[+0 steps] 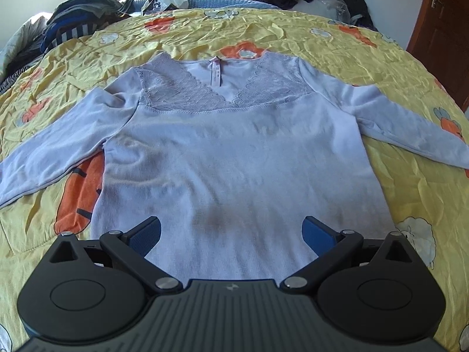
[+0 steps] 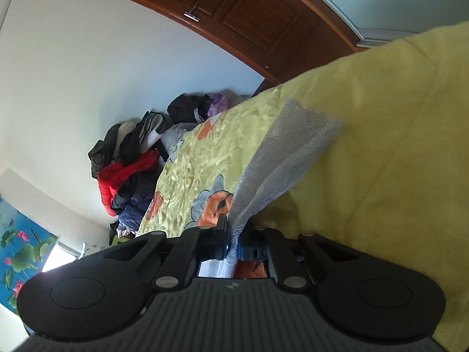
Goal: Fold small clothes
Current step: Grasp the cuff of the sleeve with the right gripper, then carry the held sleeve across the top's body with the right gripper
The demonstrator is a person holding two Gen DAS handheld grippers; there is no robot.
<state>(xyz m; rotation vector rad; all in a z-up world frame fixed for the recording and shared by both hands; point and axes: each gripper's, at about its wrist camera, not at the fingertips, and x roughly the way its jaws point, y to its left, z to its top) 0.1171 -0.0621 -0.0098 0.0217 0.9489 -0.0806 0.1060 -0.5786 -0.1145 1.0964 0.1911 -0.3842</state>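
Lavender long-sleeved lace-neck top [image 1: 234, 152] flat on yellow carrot-print bedspread [image 1: 293, 35], neckline far, hem near; neck label [image 1: 216, 72] unreadable. Left claw [image 1: 231, 234] spread apart above hem; right claw [image 2: 232, 246] clamped on top's fabric.

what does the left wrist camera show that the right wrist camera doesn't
Only the left wrist view shows the whole lavender top spread flat, both sleeves out, with the left gripper open above its hem. Only the right wrist view shows the right gripper shut on a lace edge, plus a lotus poster. Both show the yellow carrot-print quilt, piled clothes and the wooden door.
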